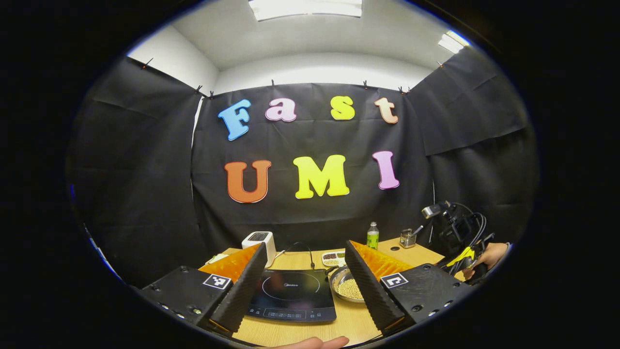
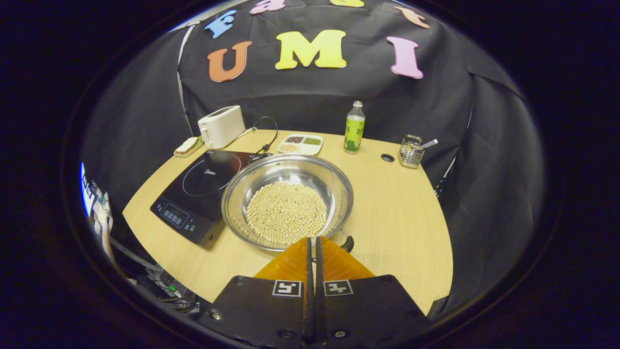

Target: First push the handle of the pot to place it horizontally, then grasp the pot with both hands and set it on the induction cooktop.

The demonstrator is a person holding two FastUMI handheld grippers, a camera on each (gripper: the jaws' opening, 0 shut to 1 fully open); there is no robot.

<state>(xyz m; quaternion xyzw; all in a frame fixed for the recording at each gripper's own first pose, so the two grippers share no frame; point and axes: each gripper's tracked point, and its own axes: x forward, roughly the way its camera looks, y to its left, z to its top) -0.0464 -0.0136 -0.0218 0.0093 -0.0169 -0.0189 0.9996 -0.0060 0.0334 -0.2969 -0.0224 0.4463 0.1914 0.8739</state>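
Observation:
A steel pot holding pale round beans stands on the wooden table just right of the black induction cooktop. Its dark handle pokes out at the near rim. My right gripper is shut with nothing between its fingers, its tips at the pot's near rim just left of the handle. My left gripper is open wide, held above the table's front edge with the cooktop between its fingers. One finger hides part of the pot. The right gripper and the hand holding it appear at far right.
Along the back of the table stand a white toaster, a divided tray of grains, a green-labelled bottle and a small glass holder. A cable runs behind the cooktop. A fingertip shows at the front edge.

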